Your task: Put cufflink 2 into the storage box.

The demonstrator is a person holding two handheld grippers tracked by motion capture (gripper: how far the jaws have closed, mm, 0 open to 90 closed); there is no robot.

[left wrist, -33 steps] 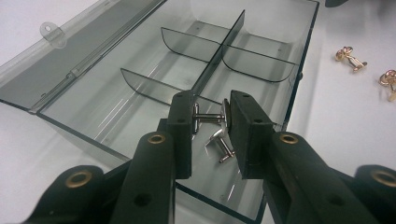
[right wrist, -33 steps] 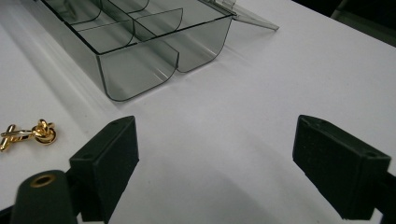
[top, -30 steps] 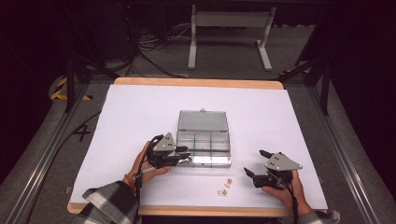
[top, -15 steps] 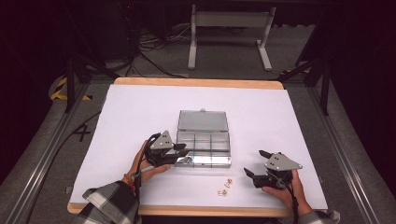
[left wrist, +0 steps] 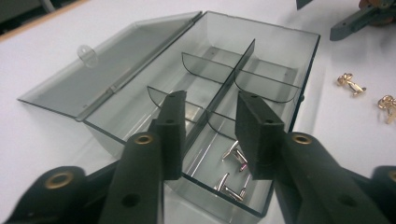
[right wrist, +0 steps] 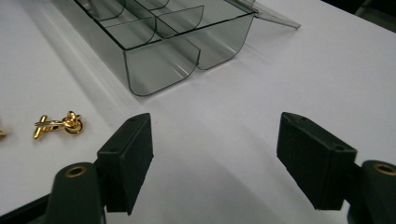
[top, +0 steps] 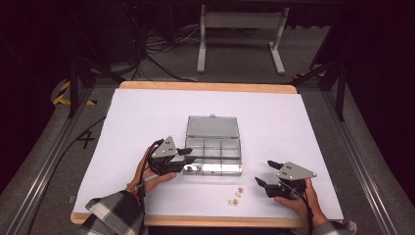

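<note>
High view had the clear compartment box (top: 214, 155) sitting around the middle of the worktop (top: 303, 127), a bit toward the near edge, with its lid (top: 212, 127) flipped open and lying flat on the far side. Left tongs (top: 188, 158) were parked right at the box's near-left corner. Left gripper view showed the jaws slightly apart with nothing between them, hovering over that corner compartment, where a few silver cufflinks (left wrist: 232, 175) lay on the bottom (I counted maybe three, hard to be sure through the smoky plastic). The other compartments I could see looked bare.

Right tongs (top: 266, 174) were off toward the near-right part of the worktop, well apart from the box, jaws spread wide and holding nothing; right gripper view (right wrist: 215, 158) showed just white worktop between them. Two gold knot cufflinks (top: 236, 197) lay loose on the worktop near the near edge, between the box's front wall and the right tongs. One of them (right wrist: 58, 124) sat just left of the right tongs' left jaw in the right gripper view, not touching it. Both hands gripped their tools, plaid sleeve (top: 115, 213) on the left arm.
</note>
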